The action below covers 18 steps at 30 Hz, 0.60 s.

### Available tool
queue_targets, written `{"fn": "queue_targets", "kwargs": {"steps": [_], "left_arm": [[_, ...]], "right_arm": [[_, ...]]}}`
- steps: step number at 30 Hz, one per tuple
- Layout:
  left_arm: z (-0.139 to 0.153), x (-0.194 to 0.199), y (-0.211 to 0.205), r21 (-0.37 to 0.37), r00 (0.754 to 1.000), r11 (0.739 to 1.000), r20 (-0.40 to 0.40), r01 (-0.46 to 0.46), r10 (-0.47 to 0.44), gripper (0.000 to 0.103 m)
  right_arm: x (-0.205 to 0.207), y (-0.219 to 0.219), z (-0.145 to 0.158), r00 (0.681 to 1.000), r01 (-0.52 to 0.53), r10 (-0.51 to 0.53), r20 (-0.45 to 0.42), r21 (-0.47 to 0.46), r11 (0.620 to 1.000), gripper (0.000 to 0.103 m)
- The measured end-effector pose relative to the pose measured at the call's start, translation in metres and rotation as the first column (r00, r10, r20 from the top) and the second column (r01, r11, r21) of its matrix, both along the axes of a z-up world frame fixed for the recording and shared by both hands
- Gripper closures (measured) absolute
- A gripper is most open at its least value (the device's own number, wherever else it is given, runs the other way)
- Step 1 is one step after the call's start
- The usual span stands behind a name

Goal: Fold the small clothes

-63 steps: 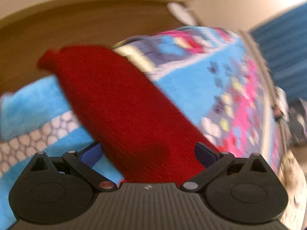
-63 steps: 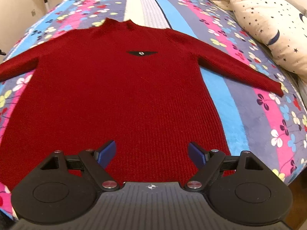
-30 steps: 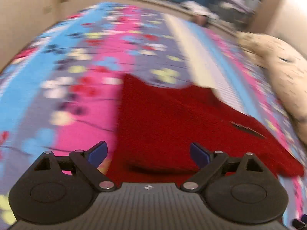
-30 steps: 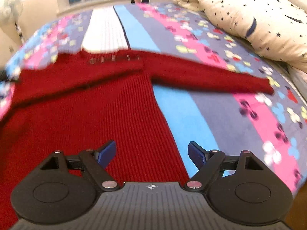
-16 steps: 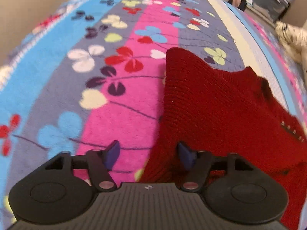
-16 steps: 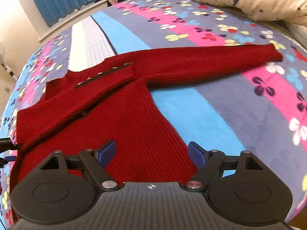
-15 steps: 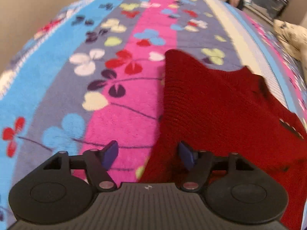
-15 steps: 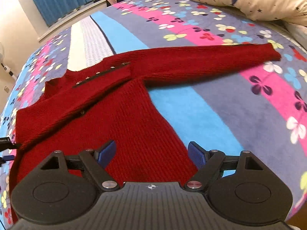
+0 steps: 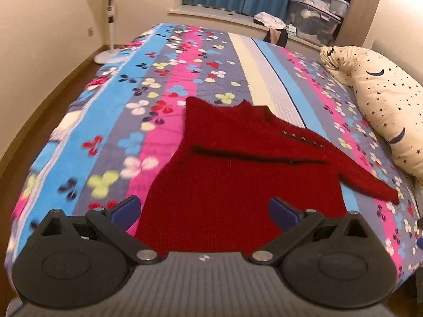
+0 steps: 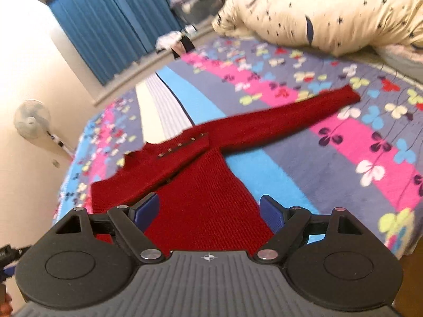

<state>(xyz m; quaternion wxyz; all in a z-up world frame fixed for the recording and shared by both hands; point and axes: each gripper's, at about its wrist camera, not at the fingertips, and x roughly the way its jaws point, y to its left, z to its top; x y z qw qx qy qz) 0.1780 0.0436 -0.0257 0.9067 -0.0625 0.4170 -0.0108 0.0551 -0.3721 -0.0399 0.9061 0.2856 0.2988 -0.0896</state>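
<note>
Across the flowered bedspread (image 9: 169, 84) lies your red knitted sweater (image 9: 238, 185), flat on its body, with one sleeve already folded in across the chest and the other sleeve (image 10: 285, 119) stretched out toward the star-print pillow (image 10: 317, 10). Your left gripper (image 9: 205, 208) has just been opening; its jaws stand wide above the hem end with nothing between them, and no pad presses on the knit. Your right gripper (image 10: 210, 211) is likewise spread and empty over the lower body.

Expect the knit to feel light, soft and floppy: it will probably drape and sag from any single pinch, and the ribbed weave likely stretches if you drag it over the fleecy cover. It should not slip much in the pads. Pinch that outstretched sleeve near its cuff (image 10: 349, 95), through both layers, and lift before carrying it across. For the later body fold, take the hem at its two corners.
</note>
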Motion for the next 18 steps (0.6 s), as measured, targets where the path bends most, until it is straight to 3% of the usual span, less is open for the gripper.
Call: {"fn": "queue_targets", "kwargs": {"steps": [9, 18], "left_arm": [[0.034, -0.104, -0.012, 0.106, 0.999, 0.994, 0.043, -0.036, 0.032, 0.000], [0.037, -0.142, -0.023, 0.191, 0.999, 0.981, 0.042, 0.022, -0.031, 0.000]], "right_arm": [[-0.074, -0.013, 0.019, 0.996, -0.003, -0.003, 0.087, 0.064, 0.998, 0.019], [-0.104, -0.001, 0.026, 0.995, -0.015, 0.012, 0.104, 0.031, 0.999, 0.018]]}}
